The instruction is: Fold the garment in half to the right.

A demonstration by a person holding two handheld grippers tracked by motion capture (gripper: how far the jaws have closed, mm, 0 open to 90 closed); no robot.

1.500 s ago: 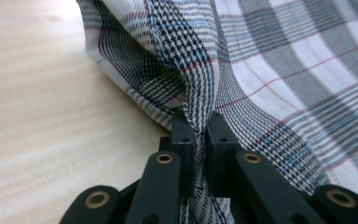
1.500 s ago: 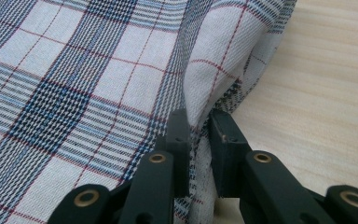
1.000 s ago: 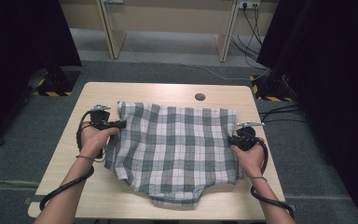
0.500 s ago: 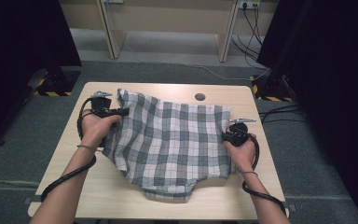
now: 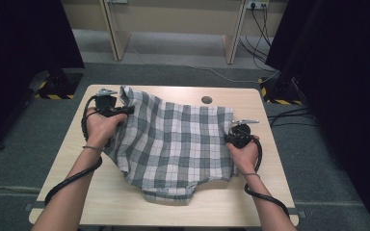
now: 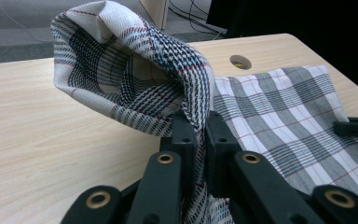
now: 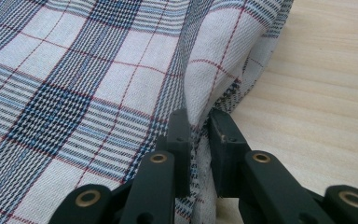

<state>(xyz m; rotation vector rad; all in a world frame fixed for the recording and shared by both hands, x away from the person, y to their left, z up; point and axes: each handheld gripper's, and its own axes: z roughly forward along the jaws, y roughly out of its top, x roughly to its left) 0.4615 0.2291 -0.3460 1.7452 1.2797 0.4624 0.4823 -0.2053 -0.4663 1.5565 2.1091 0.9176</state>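
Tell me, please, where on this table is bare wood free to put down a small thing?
The table is bare left of the plaid cloth, under the left forearm, in a strip along the near edge, and on the far right around the round hole. The middle is covered by the cloth, which the left gripper and right gripper pinch at its sides.

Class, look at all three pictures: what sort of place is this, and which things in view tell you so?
Probably a lab or recording room, not a home: a bare wooden table on grey carpet, black curtains at both sides, and cables running from a wall socket. A checked cloth lies on the table.
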